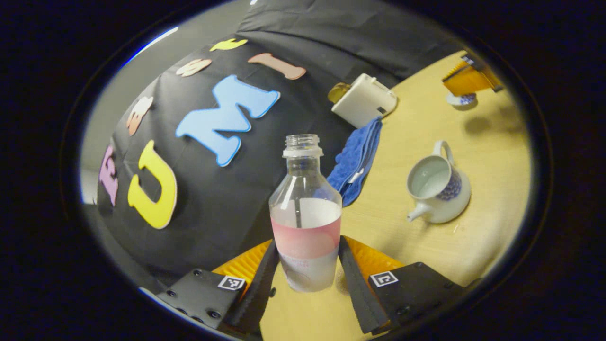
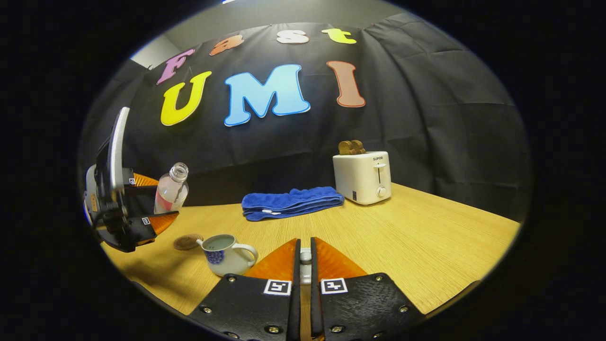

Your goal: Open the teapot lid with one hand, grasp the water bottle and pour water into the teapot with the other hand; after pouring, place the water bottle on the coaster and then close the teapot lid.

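The left gripper (image 1: 307, 265) clamps an uncapped, partly filled bottle (image 1: 306, 213) by its lower half, lifted clear of the table (image 1: 473, 237). In the left gripper view, the open teapot (image 1: 438, 189) sits at 3 o'clock from the bottle, water inside, spout pointing down-left. The right gripper (image 2: 305, 265) has its fingers nearly together around the small lid (image 2: 306, 258); whether both press on it cannot be told. In the right gripper view, the teapot is at 9 o'clock of those fingers, the coaster (image 2: 187, 241) just beyond it, with a towel (image 2: 291, 201) and toaster (image 2: 362, 177) toward 12 o'clock.
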Demonstrator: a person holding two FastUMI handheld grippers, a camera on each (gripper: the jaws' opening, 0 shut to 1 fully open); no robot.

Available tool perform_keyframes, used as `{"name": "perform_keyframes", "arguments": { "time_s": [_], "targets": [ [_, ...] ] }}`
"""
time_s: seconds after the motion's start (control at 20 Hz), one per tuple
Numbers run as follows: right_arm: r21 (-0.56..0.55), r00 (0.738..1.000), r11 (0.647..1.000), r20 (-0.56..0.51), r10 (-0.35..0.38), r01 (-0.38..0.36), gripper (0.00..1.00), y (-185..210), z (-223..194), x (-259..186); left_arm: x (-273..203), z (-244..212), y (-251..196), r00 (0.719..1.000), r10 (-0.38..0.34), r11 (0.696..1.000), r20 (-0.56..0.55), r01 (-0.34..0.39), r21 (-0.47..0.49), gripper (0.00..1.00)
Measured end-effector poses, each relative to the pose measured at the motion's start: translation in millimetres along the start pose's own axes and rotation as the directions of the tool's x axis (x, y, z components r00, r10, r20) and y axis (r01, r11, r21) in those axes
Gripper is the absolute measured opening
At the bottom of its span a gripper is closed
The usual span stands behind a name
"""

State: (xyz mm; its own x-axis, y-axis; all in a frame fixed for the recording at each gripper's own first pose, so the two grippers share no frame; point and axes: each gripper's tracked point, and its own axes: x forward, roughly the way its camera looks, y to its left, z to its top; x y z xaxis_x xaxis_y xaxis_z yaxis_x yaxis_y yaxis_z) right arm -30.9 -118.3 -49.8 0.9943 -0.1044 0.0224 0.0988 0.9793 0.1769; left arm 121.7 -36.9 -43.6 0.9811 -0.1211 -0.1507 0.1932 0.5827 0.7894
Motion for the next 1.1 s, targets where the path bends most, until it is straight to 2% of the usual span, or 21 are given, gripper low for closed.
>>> {"name": "perform_keyframes", "arguments": {
  "time_s": [0.1,0.15,0.3,0.4,0.6,0.75,0.95,1.1],
  "targets": [
    [-0.010,1.000,1.000,-0.008,0.000,0.000,0.08,4,-1,0,6,-6,8,1.000,0.011,0.980,0.009,-0.009,-0.197,0.88],
    [-0.012,1.000,1.000,-0.012,0.003,-0.003,0.08,7,-1,0,10,-12,6,1.000,-0.005,0.953,0.018,0.010,-0.303,0.88],
    [-0.023,1.000,1.000,-0.008,0.002,-0.002,0.08,13,4,0,19,-33,-1,1.000,-0.021,0.877,0.020,0.028,-0.480,0.87],
    [-0.029,1.000,0.999,-0.003,0.013,-0.013,0.08,21,12,2,25,-43,-8,0.998,-0.053,0.809,0.018,0.053,-0.585,0.87],
    [-0.059,0.999,0.997,0.026,0.042,-0.041,0.08,38,31,8,27,-53,-5,0.999,-0.040,0.706,0.029,0.049,-0.706,0.87],
    [-0.078,0.996,0.994,0.047,0.075,-0.071,0.08,55,45,15,29,-59,-2,0.999,-0.028,0.644,0.032,0.043,-0.764,0.87],
    [-0.101,0.989,0.988,0.070,0.127,-0.120,0.08,82,61,25,31,-64,-4,0.999,-0.038,0.615,0.035,0.051,-0.787,0.88],
    [-0.102,0.983,0.980,0.057,0.175,-0.169,0.08,103,60,34,28,-67,-8,0.999,-0.045,0.613,0.017,0.041,-0.789,0.93]
  ]
}}
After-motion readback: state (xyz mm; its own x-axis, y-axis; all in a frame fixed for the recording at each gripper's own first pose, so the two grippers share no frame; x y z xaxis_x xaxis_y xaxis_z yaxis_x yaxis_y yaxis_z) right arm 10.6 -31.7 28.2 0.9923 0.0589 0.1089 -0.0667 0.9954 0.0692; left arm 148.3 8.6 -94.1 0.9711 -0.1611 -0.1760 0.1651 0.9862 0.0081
